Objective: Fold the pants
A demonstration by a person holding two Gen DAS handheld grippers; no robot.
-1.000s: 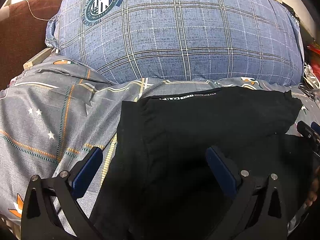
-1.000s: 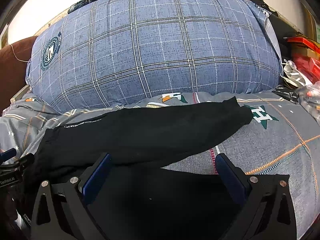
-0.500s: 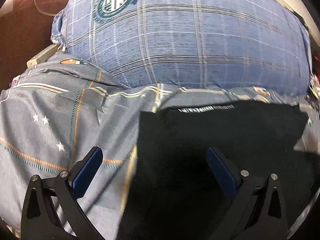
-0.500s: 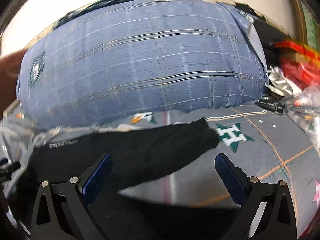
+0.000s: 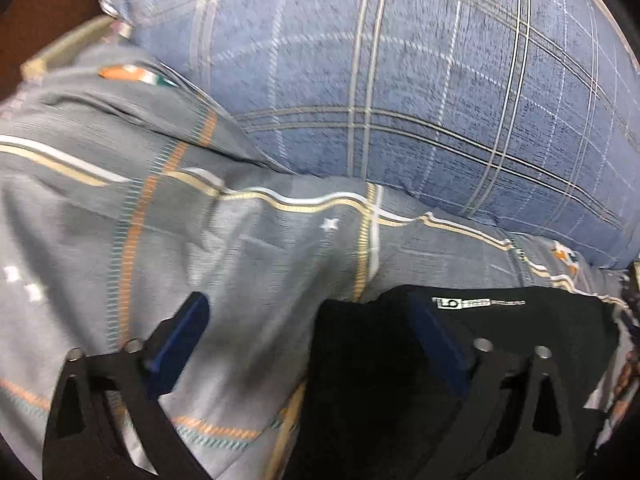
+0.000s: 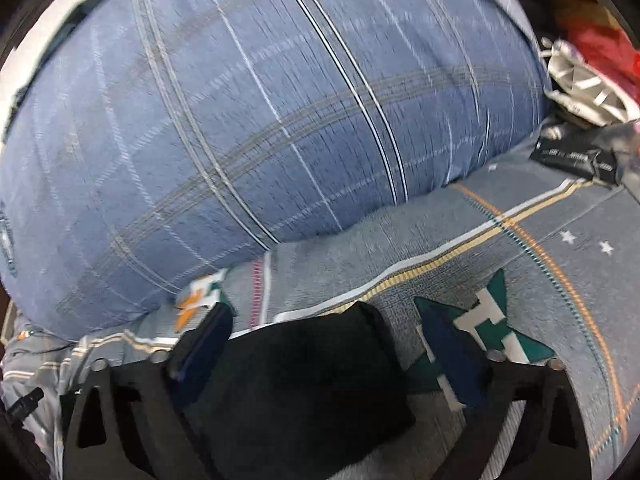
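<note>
Black pants (image 5: pixel 400 360) are seen on a grey sheet (image 5: pixel 240 248) striped orange and cream, against a blue plaid pillow (image 5: pixel 400 80).

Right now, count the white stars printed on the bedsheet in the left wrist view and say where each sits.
3. One star lies mid-sheet, just below the blue plaid pillow; two more sit close together at the left edge. The black pants may hide others.

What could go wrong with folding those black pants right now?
Both the left gripper and right gripper are open, holding nothing, so the black pants could slump out of their fold on the soft, wrinkly bedsheet. A closing finger might also pinch the sheet along with the pants. The big blue pillow sits close, crowding the space.
</note>
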